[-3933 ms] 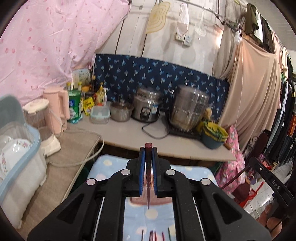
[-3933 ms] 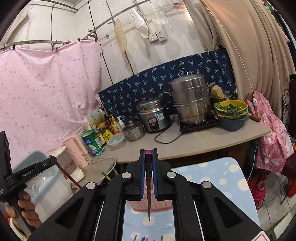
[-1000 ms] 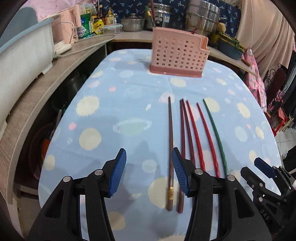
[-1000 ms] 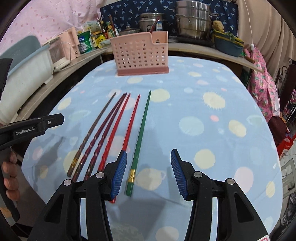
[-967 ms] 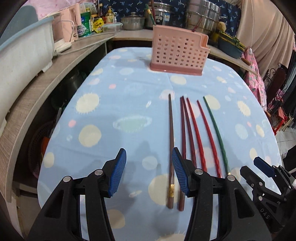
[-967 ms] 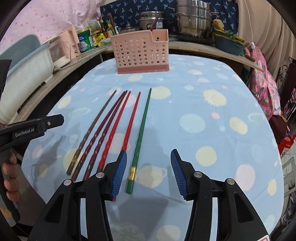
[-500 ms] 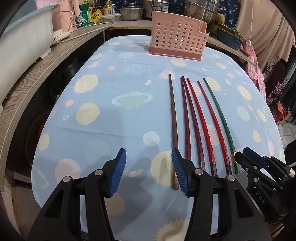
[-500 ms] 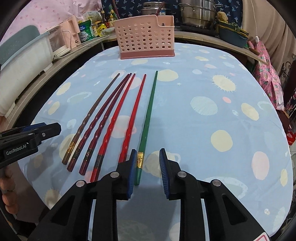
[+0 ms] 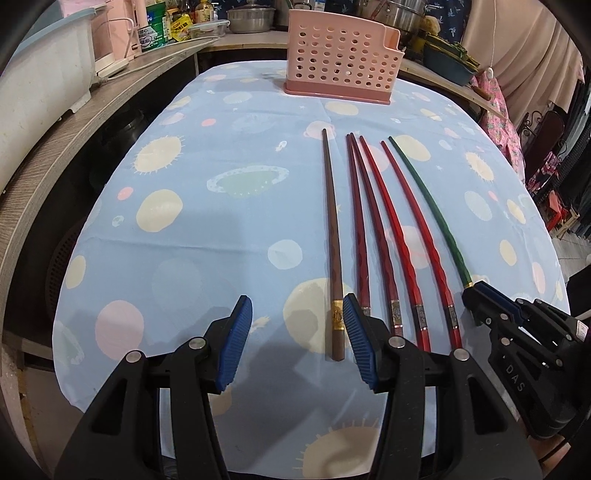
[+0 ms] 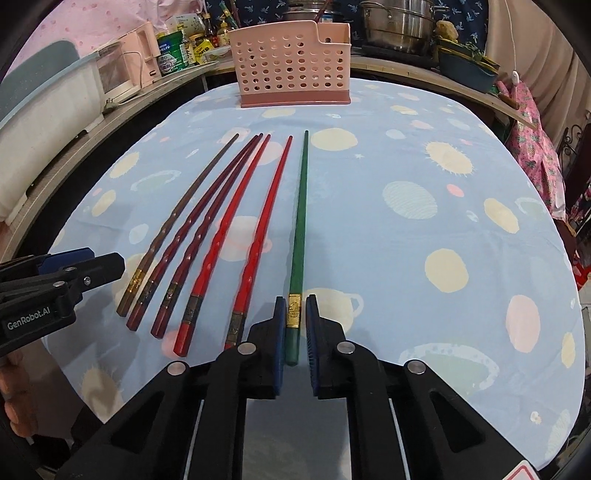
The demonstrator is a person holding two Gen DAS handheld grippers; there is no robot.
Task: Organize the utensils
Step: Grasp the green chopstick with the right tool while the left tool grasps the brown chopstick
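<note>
Several chopsticks lie side by side on the blue spotted tablecloth (image 9: pixel 192 236): a brown one (image 9: pixel 330 221), two dark red ones (image 9: pixel 360 221), two bright red ones (image 10: pixel 236 218) and a green one (image 10: pixel 301 206). A pink perforated utensil basket (image 10: pixel 291 70) stands at the table's far end. My right gripper (image 10: pixel 295 314) has its jaws narrowly apart around the green chopstick's gold-banded thick end, with small gaps on both sides. My left gripper (image 9: pixel 295 332) is open wide just left of the brown chopstick's thick end. The right gripper shows in the left wrist view (image 9: pixel 480 299).
A wooden counter (image 9: pixel 74 122) runs along the table's left side with a white tub (image 9: pixel 40 74), a pink kettle and jars. Pots and a steamer (image 10: pixel 399 26) stand on the counter behind the basket. Pink cloth hangs at the right (image 10: pixel 539 147).
Both grippers have moved lower and closer to the chopsticks' thick ends. My right gripper's jaws have narrowed from wide open to close around the green chopstick's end. The left gripper stays open.
</note>
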